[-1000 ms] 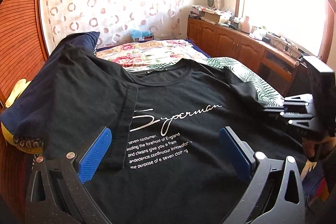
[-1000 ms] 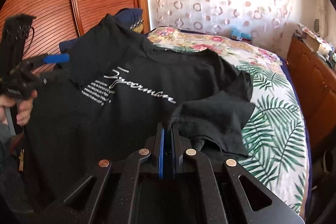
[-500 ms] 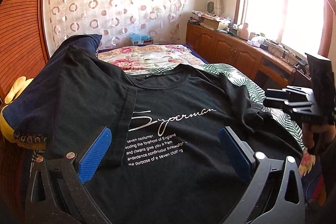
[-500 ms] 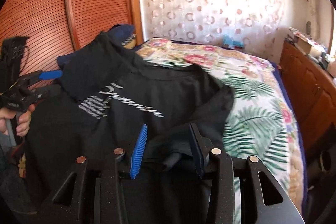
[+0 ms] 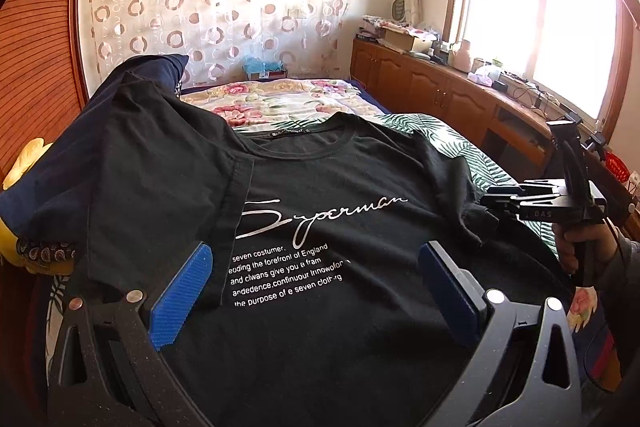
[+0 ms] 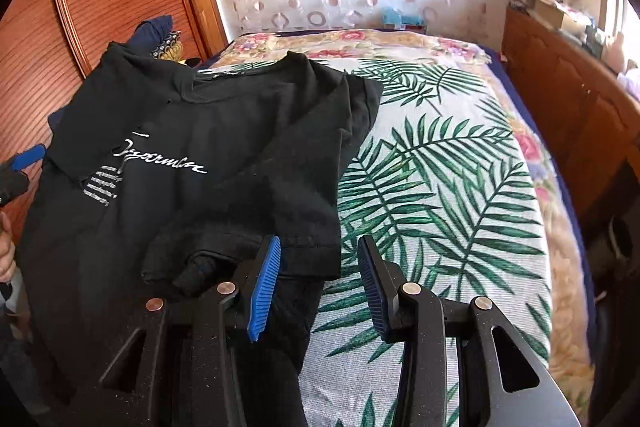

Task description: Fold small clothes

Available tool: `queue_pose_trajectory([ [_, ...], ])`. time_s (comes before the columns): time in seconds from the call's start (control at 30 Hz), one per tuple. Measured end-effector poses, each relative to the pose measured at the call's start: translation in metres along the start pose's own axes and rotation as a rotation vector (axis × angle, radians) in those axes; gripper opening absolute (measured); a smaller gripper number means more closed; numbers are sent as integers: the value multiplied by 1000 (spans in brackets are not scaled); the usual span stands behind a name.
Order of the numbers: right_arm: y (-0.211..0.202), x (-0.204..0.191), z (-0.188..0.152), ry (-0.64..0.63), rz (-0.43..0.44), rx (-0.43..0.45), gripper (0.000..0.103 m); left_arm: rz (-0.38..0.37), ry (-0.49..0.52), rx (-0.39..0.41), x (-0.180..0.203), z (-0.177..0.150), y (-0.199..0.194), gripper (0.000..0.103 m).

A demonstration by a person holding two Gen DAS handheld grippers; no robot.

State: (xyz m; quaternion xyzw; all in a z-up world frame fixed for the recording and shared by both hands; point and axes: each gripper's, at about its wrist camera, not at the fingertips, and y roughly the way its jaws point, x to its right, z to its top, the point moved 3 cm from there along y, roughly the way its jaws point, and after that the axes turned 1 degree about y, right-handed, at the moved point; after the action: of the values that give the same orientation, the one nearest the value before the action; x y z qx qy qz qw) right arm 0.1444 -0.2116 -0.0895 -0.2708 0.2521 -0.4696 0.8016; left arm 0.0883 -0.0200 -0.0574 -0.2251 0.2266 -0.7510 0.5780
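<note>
Released since a second ago, the shirt's right sleeve [image 6: 256,219] now lies folded inward on the black T-shirt [image 5: 320,227], and the right tool [image 6: 316,283], then clamped flat on that cloth, has drawn off toward the shirt's right edge. Its jaws stand narrowly apart and are closing, with only the sleeve hem's corner and the palm-leaf sheet [image 6: 440,187] behind the gap, nothing pressed. Over the shirt's lower front the left tool [image 5: 316,291] hovers with jaws wide, gripping nothing. Face up on the bed, the T-shirt drapes its left shoulder over a navy pillow [image 5: 160,67].
</note>
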Motion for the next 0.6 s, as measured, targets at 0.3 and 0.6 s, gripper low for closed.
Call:
queue_pose_trajectory([
  [0.3,-24,-26,28,-95,38,88,3,2,-6,2,-1,-2,-3,103],
  [0.6,-13,-90,75,-213,121,136,3,9,-27,9,-10,-3,-5,103],
])
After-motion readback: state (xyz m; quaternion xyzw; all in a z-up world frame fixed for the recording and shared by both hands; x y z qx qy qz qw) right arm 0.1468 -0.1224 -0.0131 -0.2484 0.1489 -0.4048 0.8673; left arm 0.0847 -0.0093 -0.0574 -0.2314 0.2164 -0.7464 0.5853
